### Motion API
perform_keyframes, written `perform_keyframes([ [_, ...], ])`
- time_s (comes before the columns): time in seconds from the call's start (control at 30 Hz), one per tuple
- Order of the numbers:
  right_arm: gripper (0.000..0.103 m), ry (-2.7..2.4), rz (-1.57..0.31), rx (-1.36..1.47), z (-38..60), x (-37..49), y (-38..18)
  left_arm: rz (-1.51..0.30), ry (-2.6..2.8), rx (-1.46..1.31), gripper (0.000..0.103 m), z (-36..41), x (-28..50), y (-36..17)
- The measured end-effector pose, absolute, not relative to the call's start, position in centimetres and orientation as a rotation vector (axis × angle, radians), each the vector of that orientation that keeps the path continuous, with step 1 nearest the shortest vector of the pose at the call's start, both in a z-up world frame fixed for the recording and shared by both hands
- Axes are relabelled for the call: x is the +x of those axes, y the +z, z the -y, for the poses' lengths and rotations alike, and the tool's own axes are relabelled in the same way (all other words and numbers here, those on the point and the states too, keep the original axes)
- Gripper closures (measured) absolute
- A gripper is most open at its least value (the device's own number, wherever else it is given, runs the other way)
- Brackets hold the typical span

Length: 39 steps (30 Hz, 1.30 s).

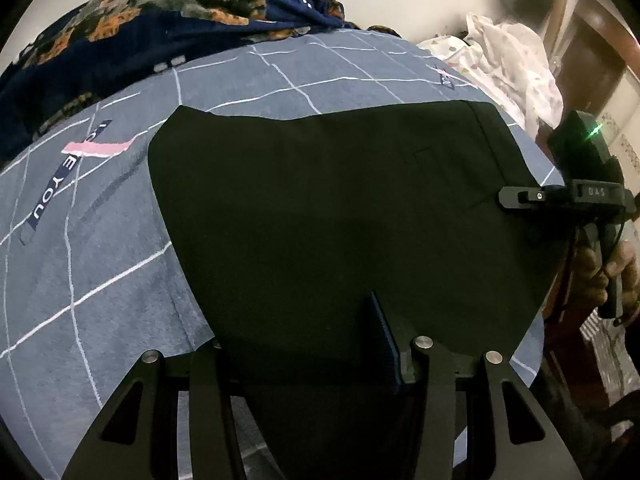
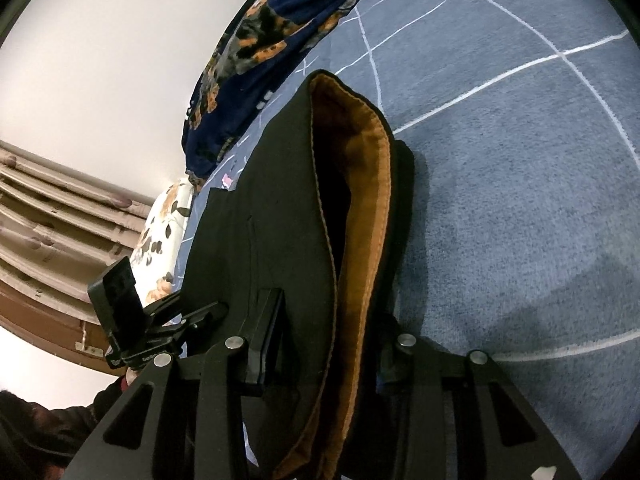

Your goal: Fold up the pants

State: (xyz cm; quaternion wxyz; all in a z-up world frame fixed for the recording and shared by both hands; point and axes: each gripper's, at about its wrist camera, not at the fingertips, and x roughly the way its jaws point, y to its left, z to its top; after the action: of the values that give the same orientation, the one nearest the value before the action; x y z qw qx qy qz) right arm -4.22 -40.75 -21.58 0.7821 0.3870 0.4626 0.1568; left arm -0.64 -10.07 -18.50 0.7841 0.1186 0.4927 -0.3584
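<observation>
Left wrist view: at the far left we see the sheet (image 1: 100, 264), grey-blue with white grid lines and a pink and navy label. Above it lies a navy blanket (image 1: 132, 28) with orange and grey patches, bunched along the far edge. The pants (image 1: 320, 200), black, lie spread flat on the sheet and fill the middle. Their near edge runs down between the fingers of our left gripper (image 1: 308, 344), and the blue pad (image 1: 386, 340) presses against the cloth, so the jaws are clamped on the pants. At the right edge of the pants our right gripper (image 1: 516, 196) reaches in from the side, its tip on the cloth. Behind it sits a heap of white cloth (image 1: 512, 56). A hand (image 1: 612, 272) holds the right gripper's handle.

Right wrist view: at the left we see a white wall and a curtain (image 2: 52, 216), then the left gripper (image 2: 200, 316) at the pants' (image 2: 280, 208) far edge. The waistband gapes, showing an orange-brown lining (image 2: 364, 208). The right gripper (image 2: 320, 348) has the cloth bunched between its fingers and grips it. No containers show in either view.
</observation>
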Motion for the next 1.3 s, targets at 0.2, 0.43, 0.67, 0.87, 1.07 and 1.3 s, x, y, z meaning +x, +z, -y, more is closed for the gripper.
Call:
perform_keyframes([
  [0.2,0.069,0.318,-0.998,0.841,40.5,-4.4,-21.5,-1.04,-0.759,0.284,0.058,10.2,-0.9,-18.2],
  [0.43,0.07,0.33,-0.967,0.934,40.4,-5.0,-21.6,-1.016,-0.747,0.284,0.071,9.7,-0.9,-17.4],
  [0.67,0.072,0.353,-0.946,0.958,39.6,-5.8,-21.2,-1.032,-0.749,0.27,0.072,8.6,-1.0,-17.4],
  [0.87,0.071,0.329,-0.989,0.926,39.7,-5.5,-21.8,-1.077,-0.786,0.218,0.061,7.9,-0.2,-17.9],
  [1.07,0.067,0.371,-1.037,0.918,39.8,-5.3,-22.0,-1.162,-0.877,0.118,0.047,6.3,0.9,-18.9],
  [1.3,0.066,0.386,-1.036,0.87,38.5,-4.8,-21.8,-1.168,-0.983,0.085,0.046,7.6,1.3,-19.2],
])
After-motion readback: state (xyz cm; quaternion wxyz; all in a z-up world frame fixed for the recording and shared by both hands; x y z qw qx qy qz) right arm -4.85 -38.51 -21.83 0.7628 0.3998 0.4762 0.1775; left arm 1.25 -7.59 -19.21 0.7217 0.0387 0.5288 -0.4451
